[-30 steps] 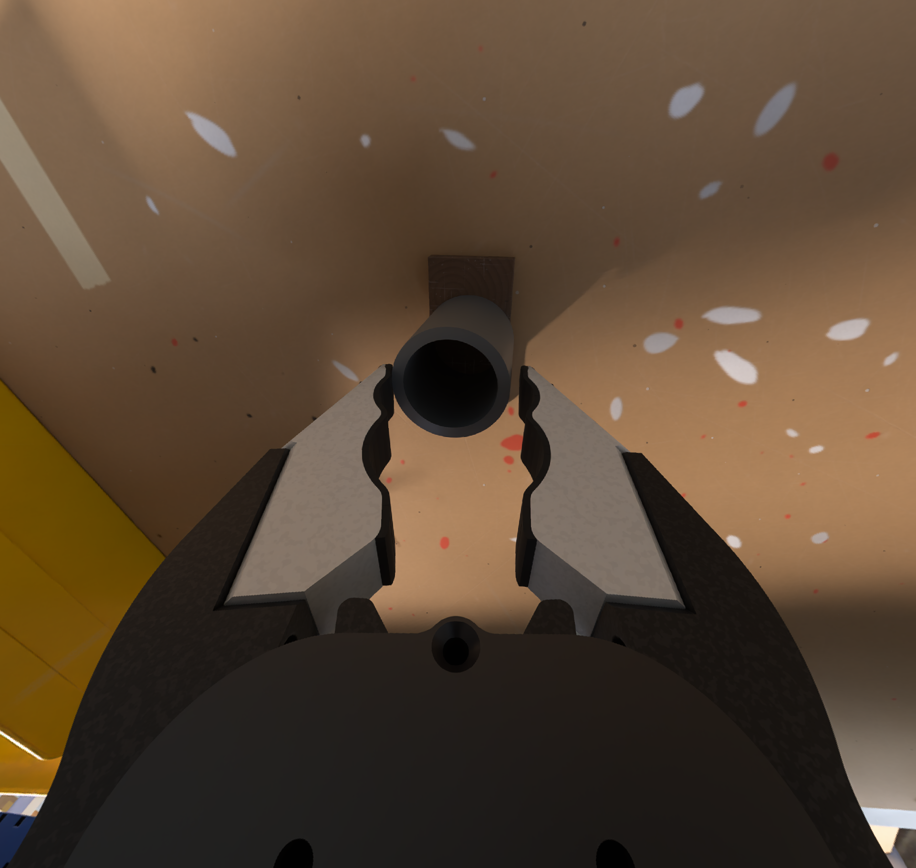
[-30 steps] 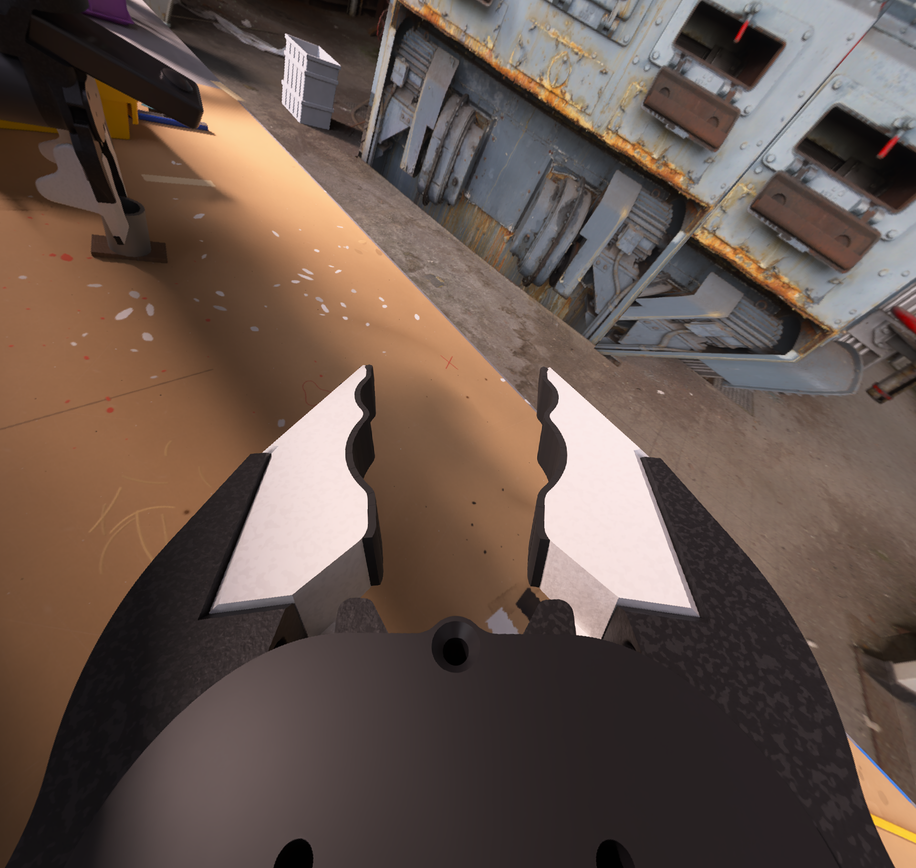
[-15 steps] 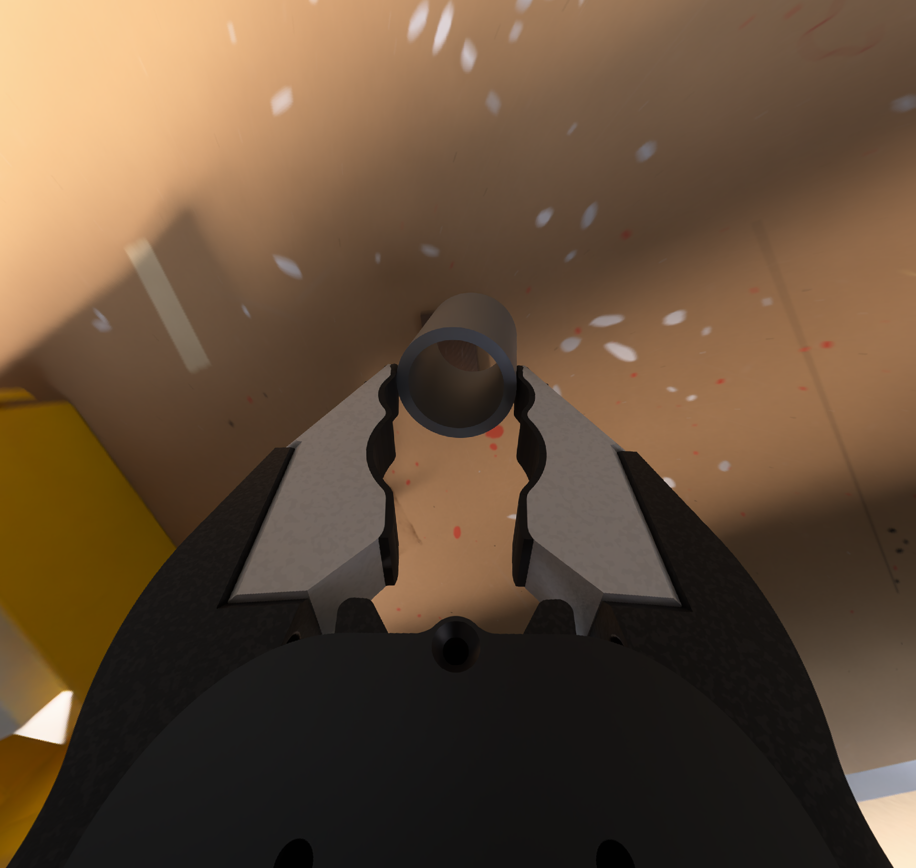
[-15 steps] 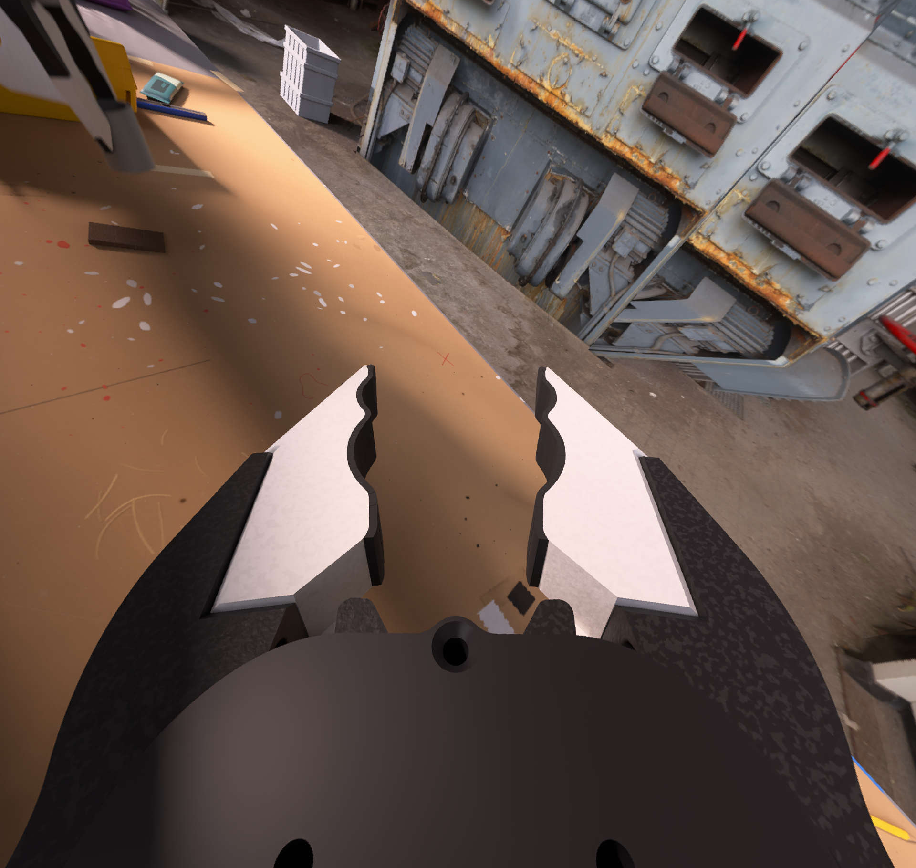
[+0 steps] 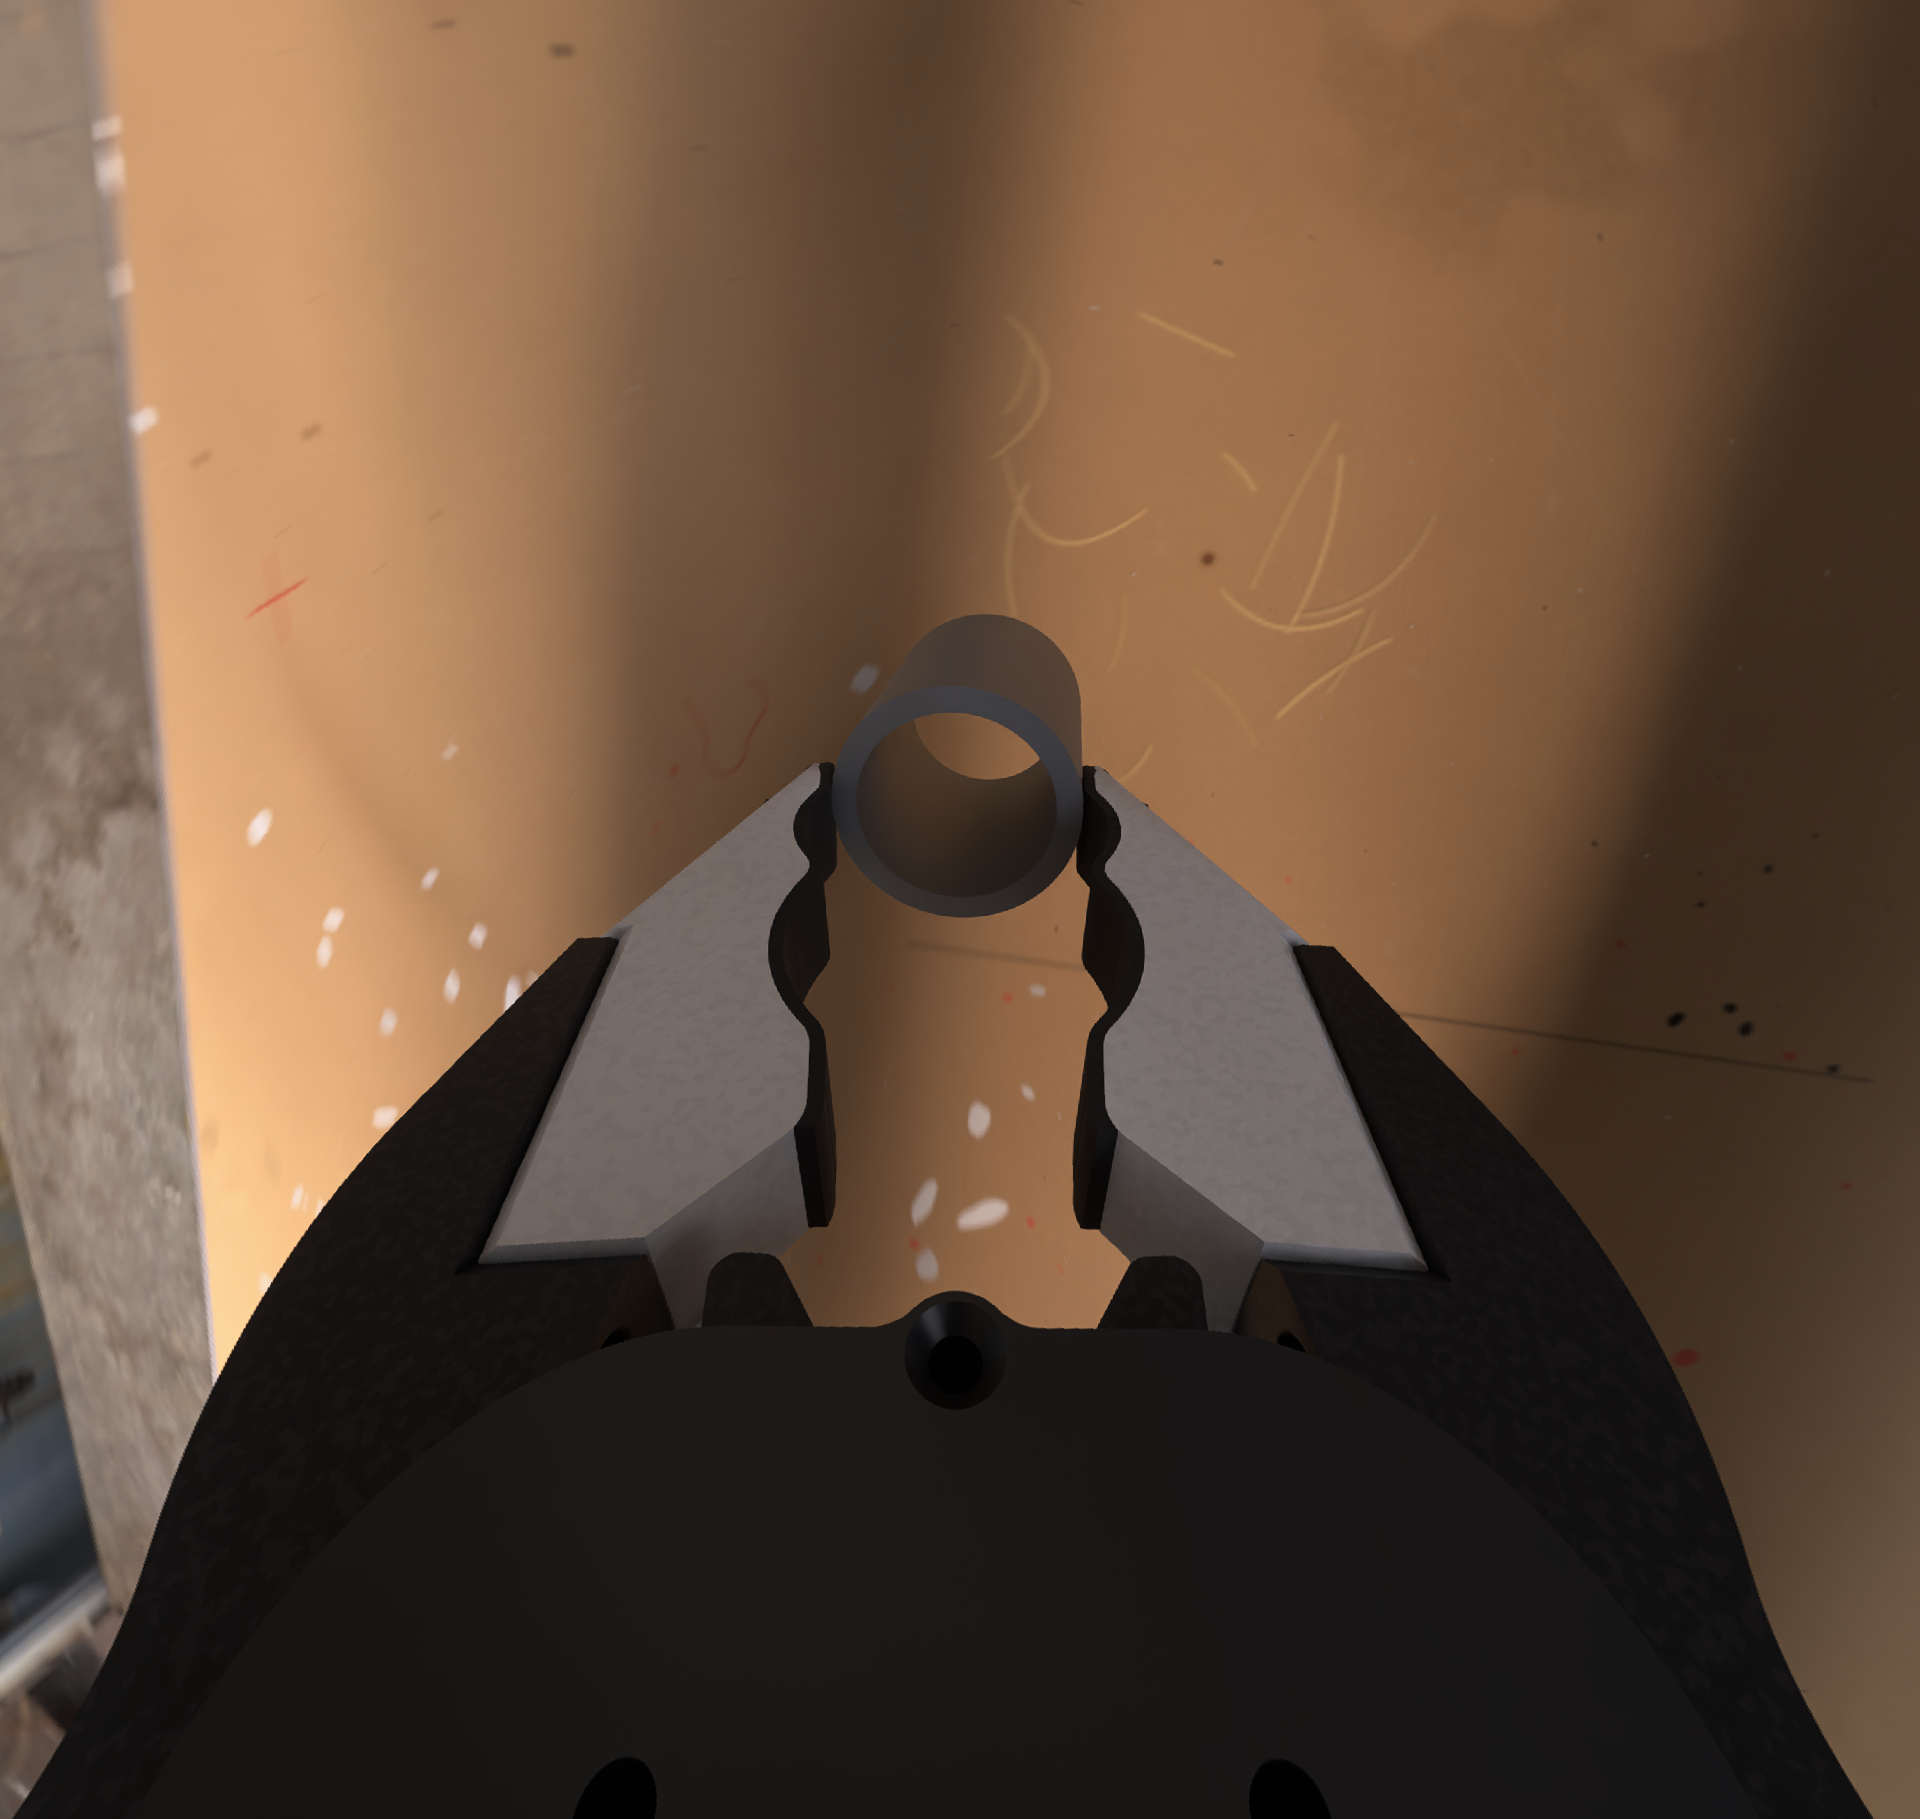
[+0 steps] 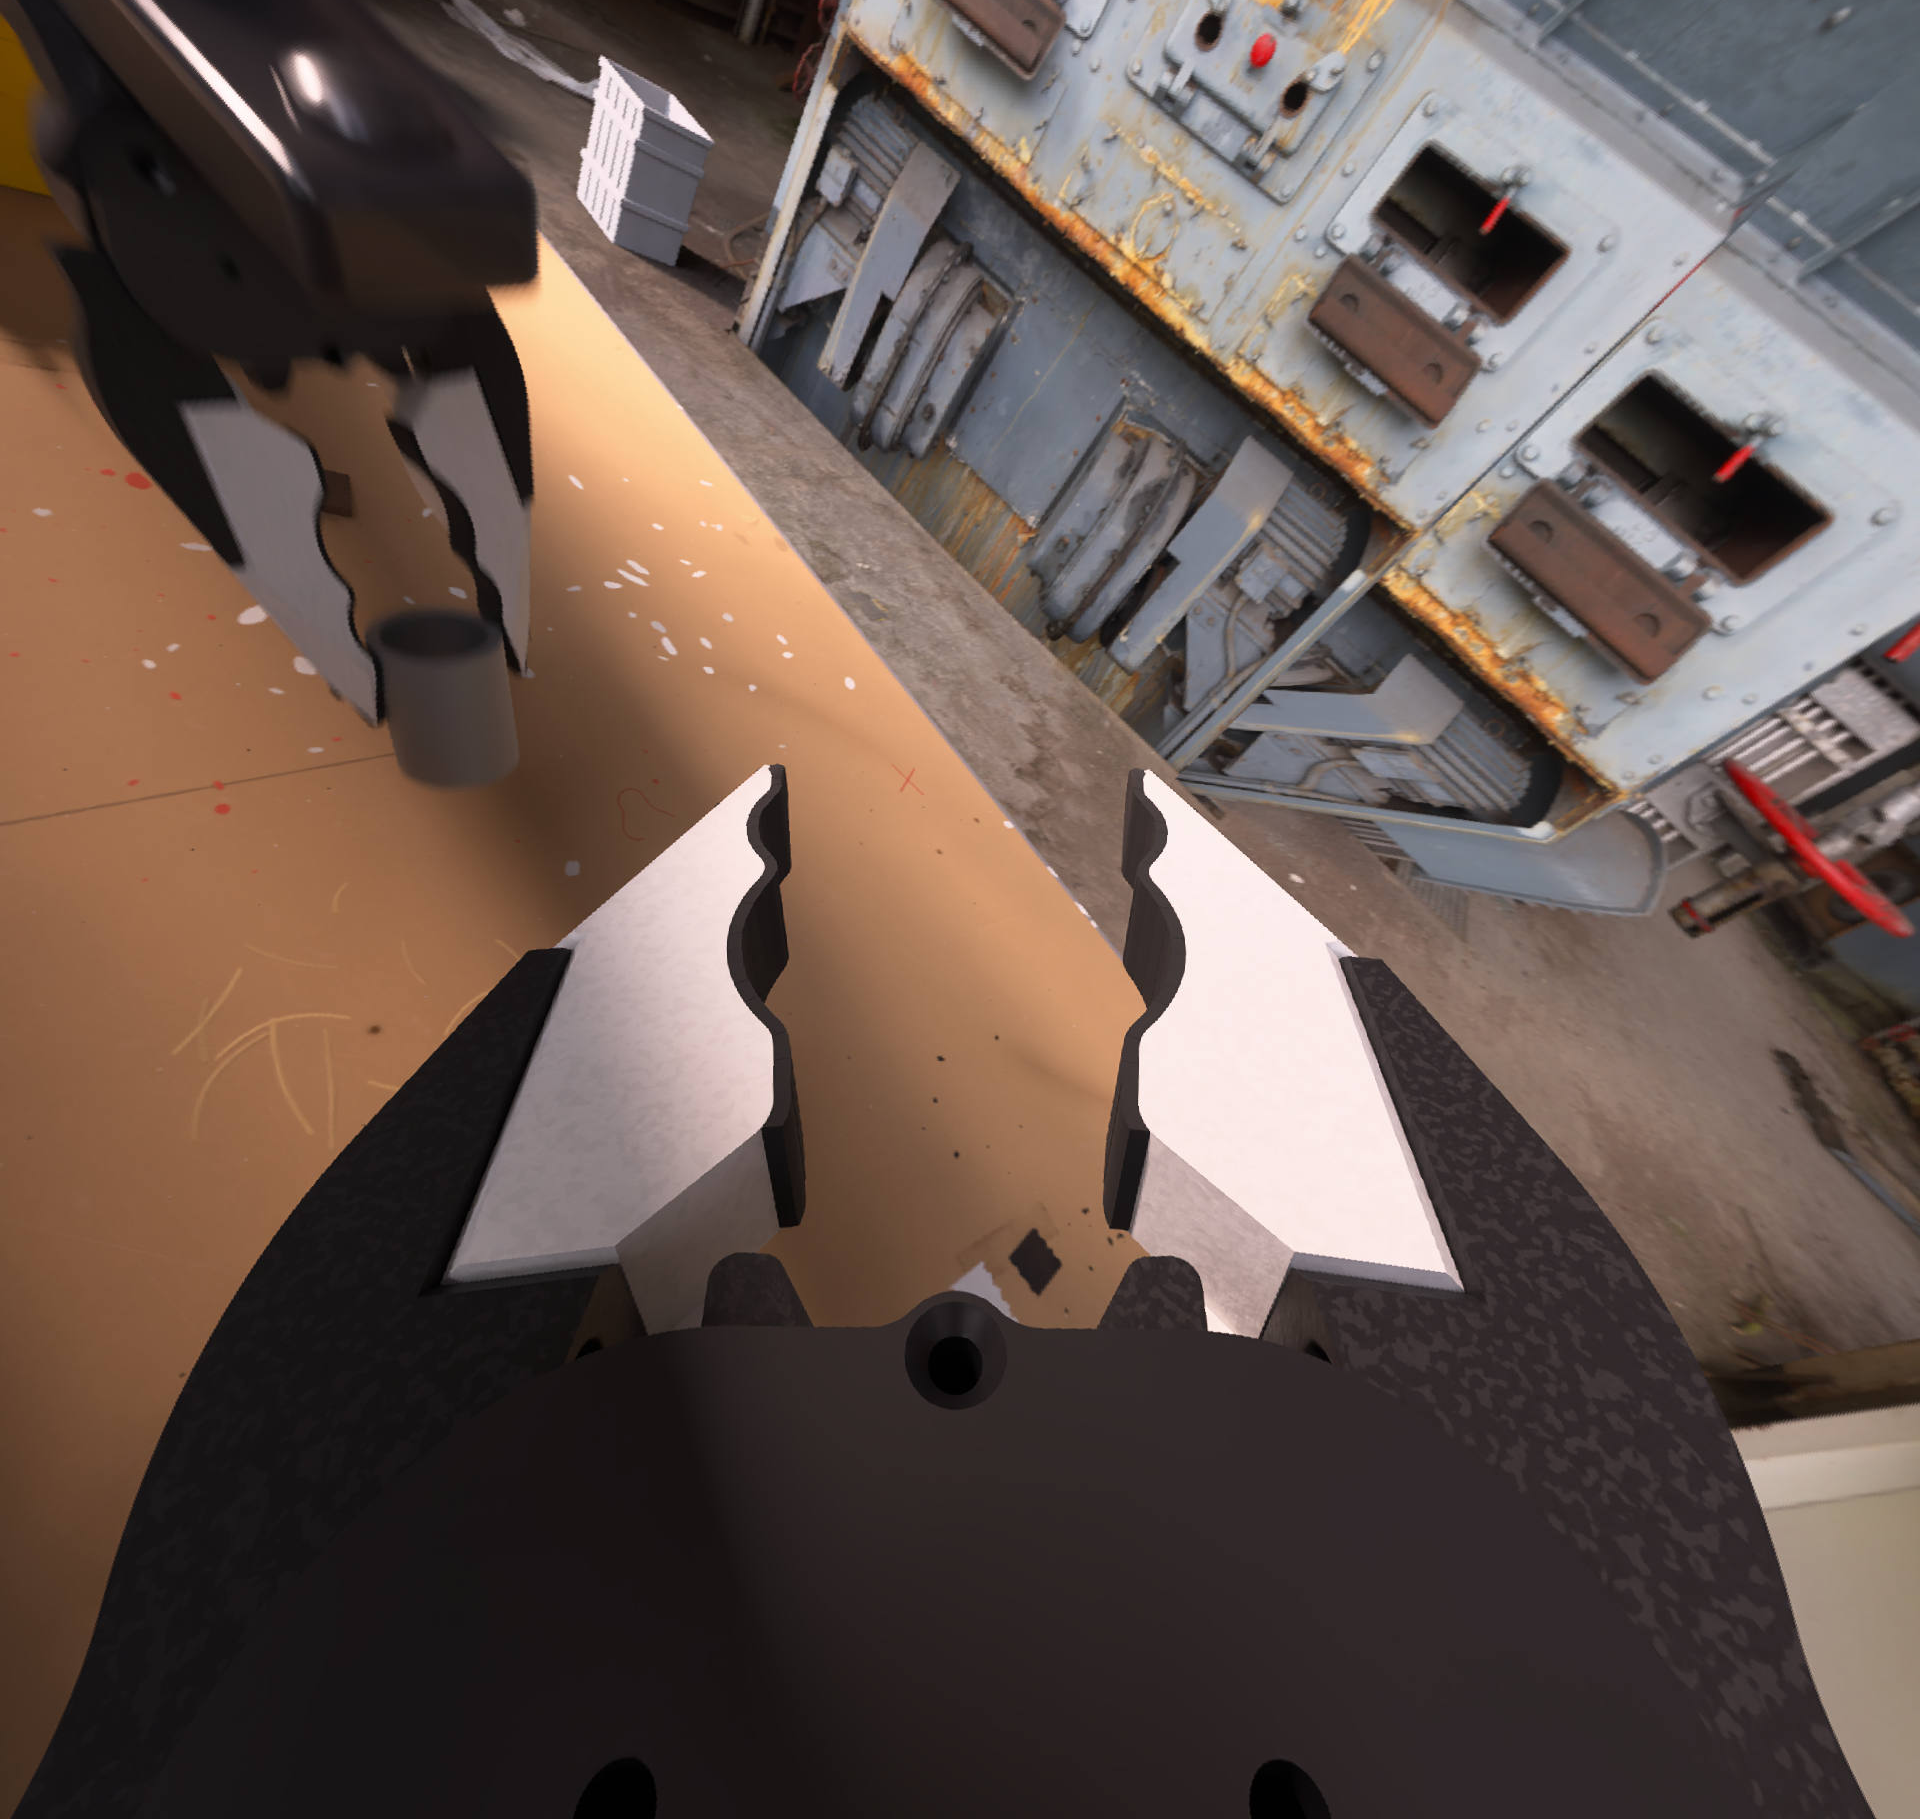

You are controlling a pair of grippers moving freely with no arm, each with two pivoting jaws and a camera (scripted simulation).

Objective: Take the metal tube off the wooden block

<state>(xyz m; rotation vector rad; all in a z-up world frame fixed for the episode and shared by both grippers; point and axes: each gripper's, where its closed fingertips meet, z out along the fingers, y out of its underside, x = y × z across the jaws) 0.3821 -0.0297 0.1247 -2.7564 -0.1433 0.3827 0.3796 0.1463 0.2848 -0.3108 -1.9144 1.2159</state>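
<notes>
The left tool [image 5: 956,813] is squeezed onto the metal tube [image 5: 961,803], w/ one fingertip on each side of its top rim. The tube hangs up in the air over the bare desk [image 5: 623,315], and you can look right down thru it to the brown top below. In the right wrist view the tube [image 6: 449,699] sits in the left tool [image 6: 436,663] a bit above the desk [image 6: 156,938], so it looks lifted clear. The wooden block [image 6: 338,494] is only a small dark bit seen between that tool's fingers, far back, well apart from the tube. The right tool [image 6: 954,803] is spread wide w/ nothing in it, near the desk edge. So I think the main job is about done, and the tube only needs a safe spot to go down. What could go wrong: only the very tips pinch the tube, and it is round and smooth, so a fast swing or a tilt could make it slip out and roll off the desk edge, which is close by. Also the 2 tools are near each other, so a quick move could make them bump.
</notes>
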